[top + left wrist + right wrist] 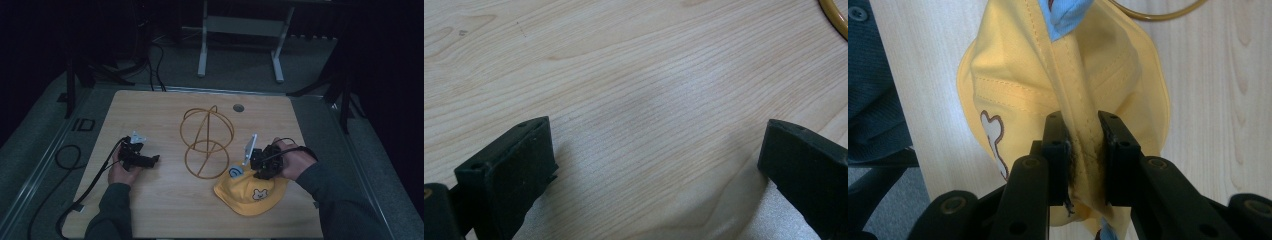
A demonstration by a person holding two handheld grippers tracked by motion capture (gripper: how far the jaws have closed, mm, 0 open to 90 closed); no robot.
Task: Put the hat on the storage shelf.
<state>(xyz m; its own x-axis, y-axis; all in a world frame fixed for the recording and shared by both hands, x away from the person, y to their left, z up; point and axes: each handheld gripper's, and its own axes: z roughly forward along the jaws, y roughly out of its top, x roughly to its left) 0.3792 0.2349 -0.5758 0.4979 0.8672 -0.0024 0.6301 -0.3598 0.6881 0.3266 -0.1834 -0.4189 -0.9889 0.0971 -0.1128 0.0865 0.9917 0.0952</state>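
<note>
A yellow cap (250, 192) with a small cartoon patch and a blue detail lies on the wooden table (165, 210) at the front right. My right gripper (260, 167) sits on its back edge, shut on a pinched fold of the yellow cap (1083, 135). A golden wire stand (206, 145), made of rings and arcs, stands in the middle of the table just left of the cap. My left gripper (150, 161) rests at the left, open, with bare wood between its jaws (654, 165).
A round cable hole (238, 107) sits near the table's far edge. Black cables (70, 157) trail off the left side onto the floor. A white table frame (240, 45) stands beyond the far edge.
</note>
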